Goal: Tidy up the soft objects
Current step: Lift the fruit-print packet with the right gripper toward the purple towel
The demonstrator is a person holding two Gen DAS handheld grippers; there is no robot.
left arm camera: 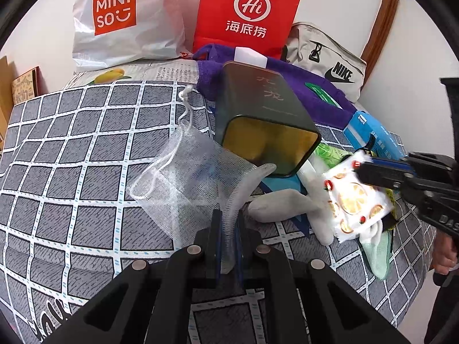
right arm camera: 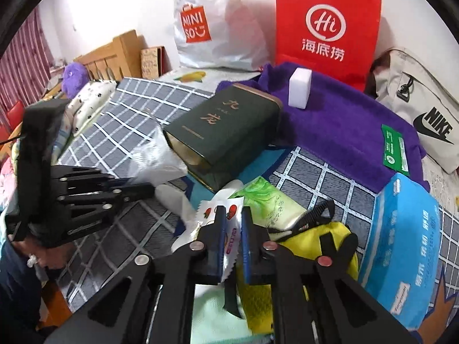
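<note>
Checked grey bedding (left arm camera: 71, 177) covers the bed, with a white Miniso bag (left arm camera: 123, 20) and a red paper bag (left arm camera: 246, 11) propped against the wall behind it. Near the middle a dark green tin (left arm camera: 264, 109) lies on its side, its open mouth facing the clutter. The left gripper (left arm camera: 229, 229) has its fingers closed on the edge of a sheer mesh drawstring pouch (left arm camera: 183, 177), lifting it just in front of the tin's mouth, probably to hold it spread as a receptacle. The right gripper (right arm camera: 232, 229) pinches a white wet-wipe packet printed with fruit (right arm camera: 229, 240), (left arm camera: 352, 200); its fingers are pressed on the packet's crimped end, raising it off the pile. Beneath lie a grey sock (left arm camera: 284, 206), a pale green cloth (left arm camera: 378, 252), a green-printed packet (right arm camera: 269, 203) and a yellow bag with black straps (right arm camera: 321, 240); a blue tissue pack (right arm camera: 401, 249) sits just beside them. A purple towel (right arm camera: 338, 120) carries a white block (right arm camera: 299, 90). Judging by the two holds, the packet is likely headed for the pouch or the tin.
</note>
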